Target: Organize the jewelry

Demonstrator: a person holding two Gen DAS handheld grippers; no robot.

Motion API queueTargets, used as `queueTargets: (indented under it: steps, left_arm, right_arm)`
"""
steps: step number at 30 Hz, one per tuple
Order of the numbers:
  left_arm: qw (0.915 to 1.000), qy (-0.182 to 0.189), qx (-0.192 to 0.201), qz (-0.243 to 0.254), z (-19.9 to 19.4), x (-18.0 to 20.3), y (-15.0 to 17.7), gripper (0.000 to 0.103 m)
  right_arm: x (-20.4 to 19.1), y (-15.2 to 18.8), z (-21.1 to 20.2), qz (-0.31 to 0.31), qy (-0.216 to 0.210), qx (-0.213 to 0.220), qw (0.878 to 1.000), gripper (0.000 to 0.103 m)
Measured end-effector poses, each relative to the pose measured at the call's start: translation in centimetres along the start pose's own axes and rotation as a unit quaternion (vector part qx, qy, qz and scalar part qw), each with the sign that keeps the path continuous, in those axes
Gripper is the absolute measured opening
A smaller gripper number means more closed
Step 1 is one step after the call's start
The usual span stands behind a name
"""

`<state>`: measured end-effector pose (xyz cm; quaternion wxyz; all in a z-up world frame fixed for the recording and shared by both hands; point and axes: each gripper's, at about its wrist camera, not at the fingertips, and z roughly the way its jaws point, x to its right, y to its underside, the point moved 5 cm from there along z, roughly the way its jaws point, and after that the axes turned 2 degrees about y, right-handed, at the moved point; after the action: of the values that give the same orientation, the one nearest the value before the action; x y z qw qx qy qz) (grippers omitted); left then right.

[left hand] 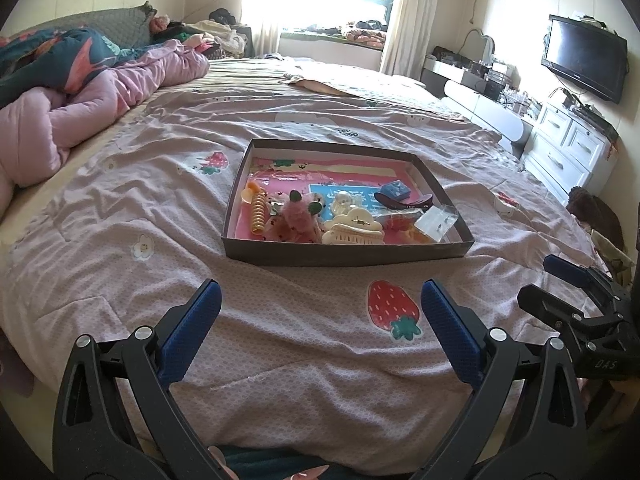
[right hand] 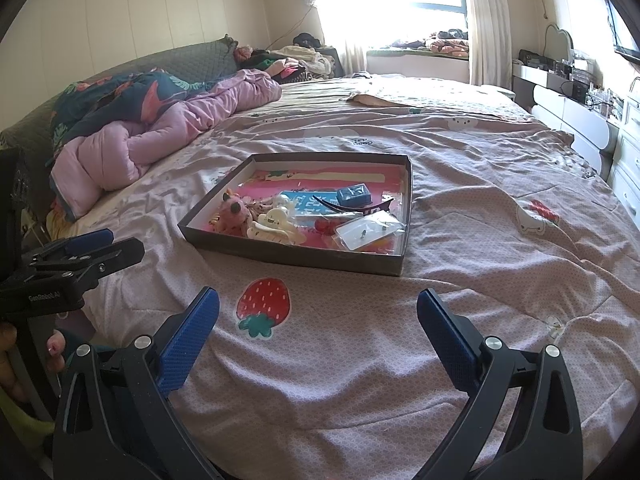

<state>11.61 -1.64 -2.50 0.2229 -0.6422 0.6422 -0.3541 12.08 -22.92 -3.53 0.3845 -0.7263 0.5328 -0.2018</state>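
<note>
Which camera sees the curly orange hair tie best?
The left wrist view: the spiral hair tie lies in plain sight at the near left of the box. In the right wrist view the fluffy pink toy and the box wall hide nearly all of it.

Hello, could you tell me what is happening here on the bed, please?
A person holds two grippers over a bed, about to sort hair accessories and jewelry. Both the left gripper and the right gripper are open, hold nothing, and hover short of the shallow box. Inside the box lie a cream claw clip, a pink fluffy clip, a yellow spiral hair tie, a small blue box and a clear bag. Nothing has been picked up yet.
</note>
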Motion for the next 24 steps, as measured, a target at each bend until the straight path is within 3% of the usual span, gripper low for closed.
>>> queueTargets:
  steps: [24]
  left_arm:
    - [1.0,-0.002,0.0,0.009,-0.05,-0.42,0.11,0.092]
  right_arm:
    - [0.1,-0.06,-0.11,-0.003,0.004,0.001,1.0,0.096]
